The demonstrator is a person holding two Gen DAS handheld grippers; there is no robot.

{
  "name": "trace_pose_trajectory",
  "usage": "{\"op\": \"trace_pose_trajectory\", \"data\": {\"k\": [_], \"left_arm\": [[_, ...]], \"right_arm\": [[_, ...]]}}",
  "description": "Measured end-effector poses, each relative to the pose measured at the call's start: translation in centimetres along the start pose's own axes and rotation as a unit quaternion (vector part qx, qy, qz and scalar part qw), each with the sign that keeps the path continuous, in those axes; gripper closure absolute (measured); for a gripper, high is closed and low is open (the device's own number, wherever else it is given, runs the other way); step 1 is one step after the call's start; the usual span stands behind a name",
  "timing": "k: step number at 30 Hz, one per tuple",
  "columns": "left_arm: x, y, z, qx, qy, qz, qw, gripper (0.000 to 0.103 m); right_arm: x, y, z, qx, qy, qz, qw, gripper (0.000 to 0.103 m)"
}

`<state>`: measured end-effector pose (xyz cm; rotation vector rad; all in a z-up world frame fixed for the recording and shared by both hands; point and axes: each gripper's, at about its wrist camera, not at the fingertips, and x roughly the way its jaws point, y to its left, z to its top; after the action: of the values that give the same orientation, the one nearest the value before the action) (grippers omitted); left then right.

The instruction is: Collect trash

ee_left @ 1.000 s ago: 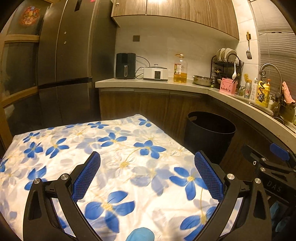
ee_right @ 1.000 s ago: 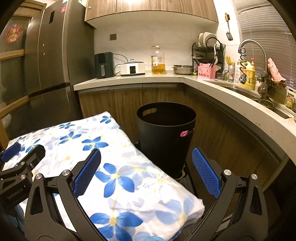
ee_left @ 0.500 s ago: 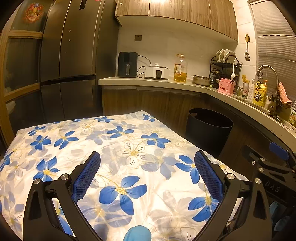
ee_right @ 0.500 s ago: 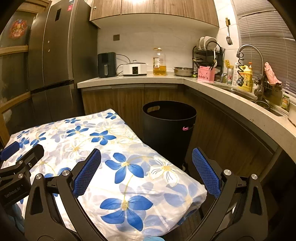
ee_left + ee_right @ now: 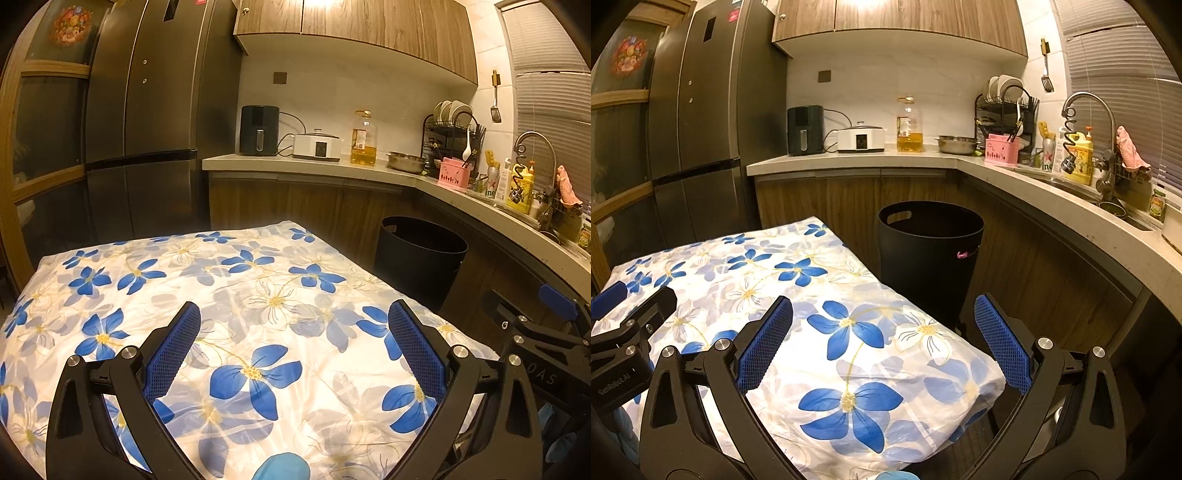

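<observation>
A black trash bin [image 5: 419, 254] stands on the floor beyond the far right corner of a table covered with a blue-flowered cloth [image 5: 236, 317]; it also shows in the right wrist view [image 5: 929, 254], open-topped, with a pink mark on its side. No trash is visible on the cloth. My left gripper [image 5: 293, 345] is open and empty above the cloth's near part. My right gripper [image 5: 882, 341] is open and empty over the table's near right corner [image 5: 960, 380]. Each gripper shows at the edge of the other's view.
A dark fridge [image 5: 147, 122] stands at the back left. A curved counter [image 5: 923, 158] holds an air fryer [image 5: 805, 129], cooker, oil bottle [image 5: 909, 125], bowl, dish rack and sink tap [image 5: 1086, 110]. Wooden cabinets [image 5: 849, 199] run under it, close to the bin.
Both grippers have tilted up and drawn back a little, so the cloth and bin sit lower and farther in view. Both jaws stay open.
</observation>
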<state>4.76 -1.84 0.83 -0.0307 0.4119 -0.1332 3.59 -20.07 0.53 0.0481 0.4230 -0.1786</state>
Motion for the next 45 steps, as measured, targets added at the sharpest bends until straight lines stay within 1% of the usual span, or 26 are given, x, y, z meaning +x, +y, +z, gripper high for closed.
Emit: {"op": "trace_pose_trajectory", "data": {"k": [11,37,45], "left_arm": [[-0.11,0.22,0.02,-0.002,0.001,0.012,0.9999,0.006],[-0.3,0.3,0.11,-0.003,-0.001,0.012,0.9999,0.006],[-0.65,0.08,0.67,-0.007,-0.006,0.011,0.9999,0.006]], "right_arm": [[-0.07,0.25,-0.02,-0.002,-0.002,0.001,1.0,0.005],[-0.4,0.12,0.25,-0.002,-0.006,0.001,1.0,0.005],[-0.63,0.19,0.59,-0.004,-0.008,0.001,1.0,0.005]]}}
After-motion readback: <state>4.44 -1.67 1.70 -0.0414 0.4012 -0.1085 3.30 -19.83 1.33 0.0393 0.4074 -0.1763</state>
